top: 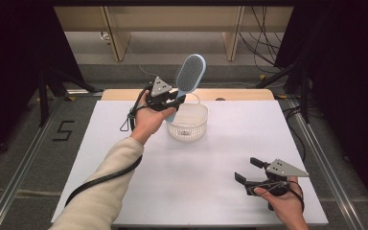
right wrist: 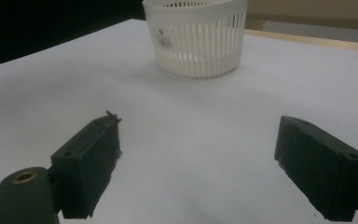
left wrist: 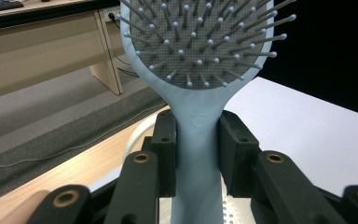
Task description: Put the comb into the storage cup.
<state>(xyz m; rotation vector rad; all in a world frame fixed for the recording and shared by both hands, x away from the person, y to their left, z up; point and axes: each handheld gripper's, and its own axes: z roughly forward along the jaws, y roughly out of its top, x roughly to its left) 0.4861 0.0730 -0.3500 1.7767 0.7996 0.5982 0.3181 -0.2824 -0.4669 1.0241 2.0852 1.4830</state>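
Jaws of my left gripper [top: 176,101] are clamped on the pale blue handle of the hairbrush [top: 188,76], one pad pressing each side just below the head. I hold it up in the air over the near-left rim of the white basket [top: 189,125], which stands toward the far middle of the white table [top: 211,191]. The brush's long axis runs from the handle, low over the basket, up and away to the head, tilted a little to the right; the bristles face back toward me. My left gripper view shows what the high view leaves small: the grey bristle pad with ball-tipped pins [left wrist: 200,42], the handle between the pads, and the basket's rim below. My right gripper [top: 247,170] rests spread wide and empty at the near right corner, close to the table's front edge. Its view looks across bare white surface to the slotted wall of the basket [right wrist: 198,42], well apart, with open room all around it.
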